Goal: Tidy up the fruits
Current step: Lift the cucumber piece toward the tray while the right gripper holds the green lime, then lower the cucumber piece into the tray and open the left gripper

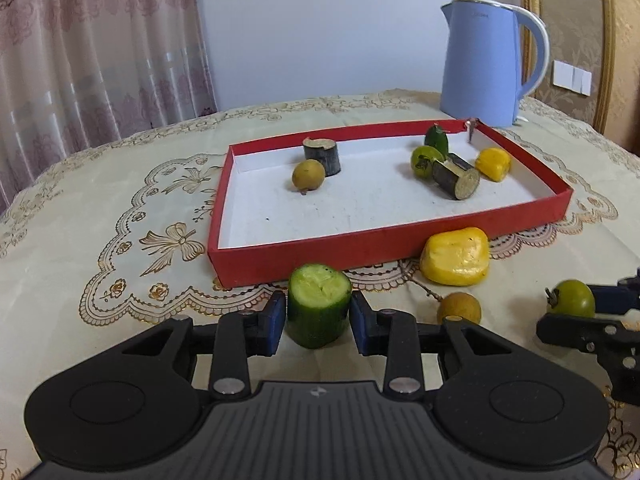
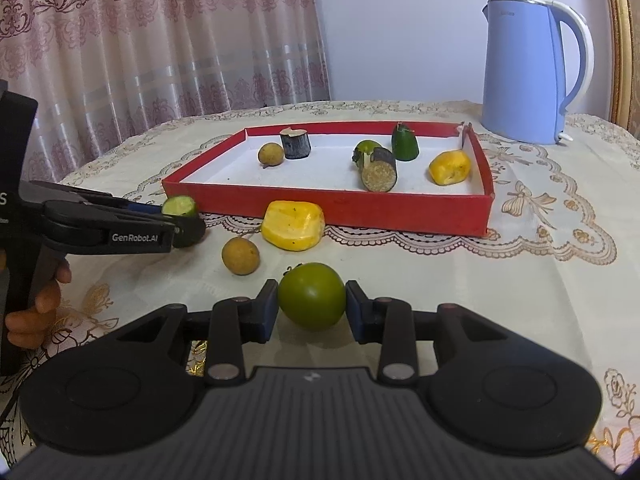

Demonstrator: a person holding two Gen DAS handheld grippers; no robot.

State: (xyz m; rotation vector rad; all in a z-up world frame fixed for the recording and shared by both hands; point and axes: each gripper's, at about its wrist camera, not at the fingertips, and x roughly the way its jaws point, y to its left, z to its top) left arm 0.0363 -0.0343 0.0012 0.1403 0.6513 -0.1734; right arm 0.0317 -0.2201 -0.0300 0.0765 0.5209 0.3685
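both grippers are at the pick-up step: the left gripper [image 1: 319, 322] is closed on the cucumber piece [image 1: 319, 305] and the right gripper [image 2: 311, 311] on the green fruit [image 2: 312, 295], both low over the tabletop [image 2: 520, 280] before the tray [image 2: 340, 210], so the next move is probably to lift them over its red wall.

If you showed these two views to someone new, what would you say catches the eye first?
Most striking is the red tray mid-table, already holding several fruit pieces, with the blue kettle standing behind its far right corner. In front of the tray, each gripper is clamped on something green: the left gripper on a cut cucumber piece, the right gripper on a round green fruit. Between them a yellow chunk lies beside the tray's near wall.
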